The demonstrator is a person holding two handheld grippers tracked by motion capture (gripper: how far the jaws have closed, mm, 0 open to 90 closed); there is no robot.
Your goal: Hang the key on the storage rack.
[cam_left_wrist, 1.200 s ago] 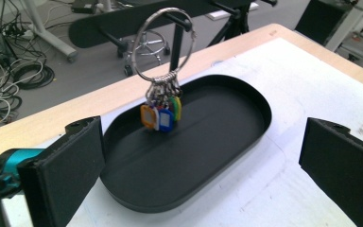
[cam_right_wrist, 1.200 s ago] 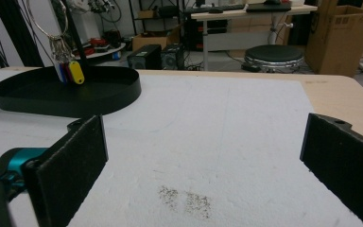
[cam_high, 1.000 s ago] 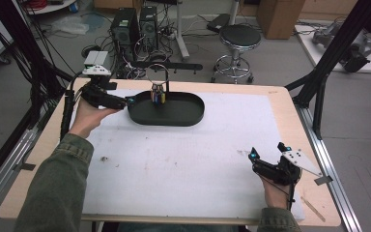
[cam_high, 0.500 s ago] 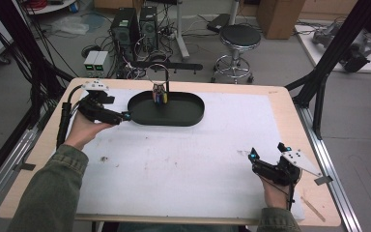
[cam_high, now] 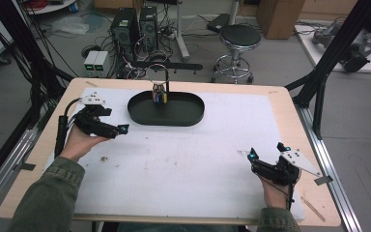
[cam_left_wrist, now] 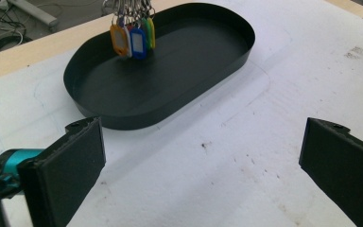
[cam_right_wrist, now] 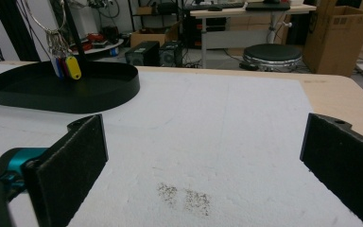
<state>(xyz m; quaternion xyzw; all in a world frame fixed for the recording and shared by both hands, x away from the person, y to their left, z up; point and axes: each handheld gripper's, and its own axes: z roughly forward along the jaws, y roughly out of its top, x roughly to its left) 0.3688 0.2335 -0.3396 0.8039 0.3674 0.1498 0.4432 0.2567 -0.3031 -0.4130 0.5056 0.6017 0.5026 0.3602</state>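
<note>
The key tags [cam_left_wrist: 132, 40] hung light and loose from thin rings, likely to swing; the left tool [cam_high: 107, 126], jaws wide and empty, should pinch 1 flat tag.

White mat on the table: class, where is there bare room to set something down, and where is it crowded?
The white mat lies bare between the left gripper and the right gripper, and right of the black oval metal tray. The tray floor is mostly free; its far rim is crowded by the hanging coloured key tags.
</note>
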